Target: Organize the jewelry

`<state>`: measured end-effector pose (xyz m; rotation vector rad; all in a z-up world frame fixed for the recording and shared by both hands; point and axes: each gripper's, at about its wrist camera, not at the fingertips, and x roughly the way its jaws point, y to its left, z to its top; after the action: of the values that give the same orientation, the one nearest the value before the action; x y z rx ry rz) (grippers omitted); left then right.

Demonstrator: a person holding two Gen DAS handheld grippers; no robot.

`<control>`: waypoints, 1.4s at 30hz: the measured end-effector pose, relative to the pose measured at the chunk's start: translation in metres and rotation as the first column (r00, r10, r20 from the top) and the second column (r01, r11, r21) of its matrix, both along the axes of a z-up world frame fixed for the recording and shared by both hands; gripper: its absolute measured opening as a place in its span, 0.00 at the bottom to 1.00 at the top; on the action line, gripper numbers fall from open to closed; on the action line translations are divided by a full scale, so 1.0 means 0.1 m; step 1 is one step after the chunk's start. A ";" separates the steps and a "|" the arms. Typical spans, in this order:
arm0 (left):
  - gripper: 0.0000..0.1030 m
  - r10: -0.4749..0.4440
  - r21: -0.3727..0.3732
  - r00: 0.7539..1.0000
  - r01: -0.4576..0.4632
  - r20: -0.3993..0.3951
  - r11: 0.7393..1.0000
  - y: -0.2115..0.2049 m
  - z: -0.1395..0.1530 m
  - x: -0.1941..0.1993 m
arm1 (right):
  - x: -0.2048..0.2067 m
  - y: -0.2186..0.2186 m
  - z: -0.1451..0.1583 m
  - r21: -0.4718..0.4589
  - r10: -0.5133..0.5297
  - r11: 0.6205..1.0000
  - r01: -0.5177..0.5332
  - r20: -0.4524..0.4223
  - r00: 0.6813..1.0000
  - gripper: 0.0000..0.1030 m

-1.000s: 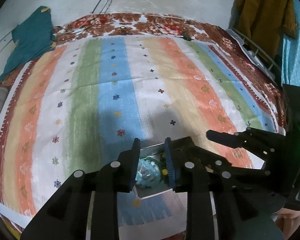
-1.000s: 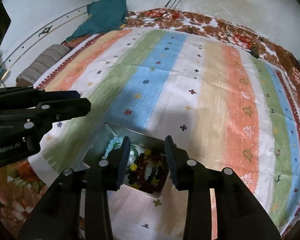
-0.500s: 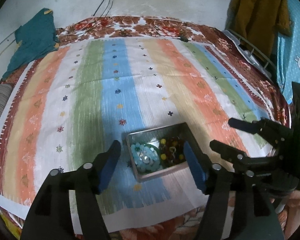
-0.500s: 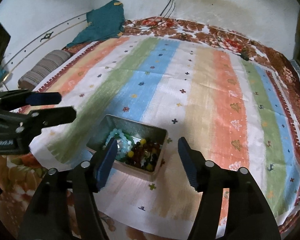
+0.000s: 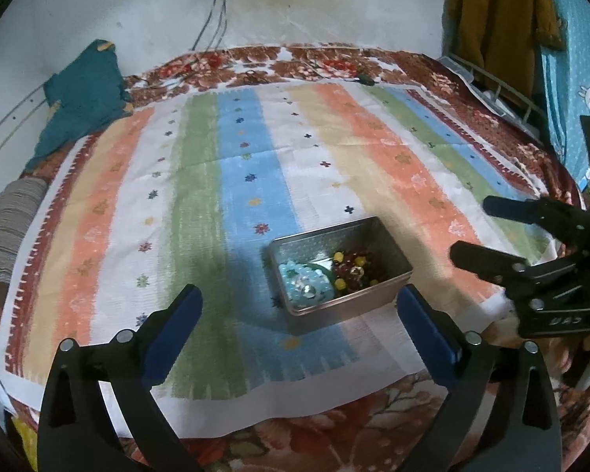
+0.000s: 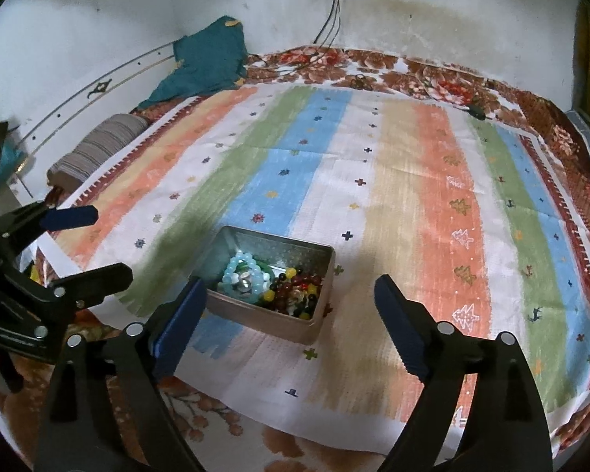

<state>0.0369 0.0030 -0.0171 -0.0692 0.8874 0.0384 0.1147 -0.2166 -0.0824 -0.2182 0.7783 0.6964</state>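
Note:
A small metal tin [image 5: 350, 301] [image 6: 263, 316] sits on the striped cloth near its front edge. Inside lie a pale blue bead bracelet [image 5: 305, 285] [image 6: 242, 277] and a string of dark red and yellow beads [image 5: 354, 269] [image 6: 295, 291]. My left gripper [image 5: 299, 318] hangs just in front of the tin, its jaws opening wide, with nothing between the pads. My right gripper [image 6: 291, 306] is also pulled back from the tin, jaws opening, and holds nothing. Each gripper shows at the edge of the other's view.
The striped cloth [image 5: 255, 165] covers a floral bedspread [image 6: 413, 70]. A teal garment [image 5: 82, 102] and a striped bolster [image 5: 8, 228] lie at the left. A mustard garment [image 5: 499, 19] hangs at the right wall. Cables [image 6: 334, 11] run down from a wall socket.
Both grippers have opened from nearly shut over the tin to wide apart and drawn back toward the cloth's front edge. The beads stay in the tin.

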 end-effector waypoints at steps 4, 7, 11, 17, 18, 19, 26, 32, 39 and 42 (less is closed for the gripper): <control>0.94 0.012 0.002 1.000 -0.012 0.007 1.000 0.02 0.00 -0.05 | -0.06 -0.03 0.02 0.002 -0.010 1.000 0.010 0.019 1.000 0.92; 0.94 0.015 0.012 1.000 -0.015 0.008 1.000 0.01 -0.01 -0.07 | -0.08 -0.04 0.03 0.002 -0.015 1.000 0.015 0.024 1.000 0.92; 0.94 0.010 0.024 1.000 -0.010 0.011 1.000 -0.01 -0.01 -0.09 | -0.08 -0.06 0.03 0.005 -0.026 1.000 0.025 0.029 0.999 0.92; 0.94 0.020 0.052 1.000 -0.021 0.024 0.998 -0.04 0.00 -0.15 | -0.13 -0.09 0.05 0.017 -0.030 0.999 0.030 0.039 0.999 0.92; 0.94 0.017 0.048 1.000 -0.018 0.026 0.999 -0.04 0.00 -0.16 | -0.13 -0.09 0.05 0.017 -0.029 0.999 0.028 0.039 0.999 0.92; 0.94 0.011 0.042 1.000 -0.012 0.029 0.999 -0.04 0.01 -0.17 | -0.13 -0.09 0.05 0.018 -0.027 1.000 0.026 0.039 0.999 0.92; 0.94 0.010 0.060 0.998 -0.014 0.058 0.998 -0.07 0.04 -0.23 | -0.17 -0.14 0.08 0.043 -0.025 0.999 0.023 0.043 0.999 0.92; 0.94 0.000 0.049 0.995 -0.005 0.097 0.999 -0.10 0.11 -0.27 | -0.20 -0.16 0.10 0.061 -0.022 0.998 0.019 0.053 0.998 0.92; 0.94 -0.009 0.046 0.993 0.004 0.115 0.999 -0.12 0.13 -0.31 | -0.26 -0.21 0.12 0.086 -0.028 0.996 0.022 0.063 0.998 0.92; 0.94 -0.011 0.043 0.992 0.005 0.123 0.999 -0.12 0.14 -0.32 | -0.28 -0.21 0.13 0.094 -0.031 0.995 0.025 0.070 0.997 0.92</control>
<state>0.0052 -0.0090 -0.0030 -0.0279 0.7635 0.0451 0.0865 -0.2381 -0.0692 -0.1465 0.6775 0.6930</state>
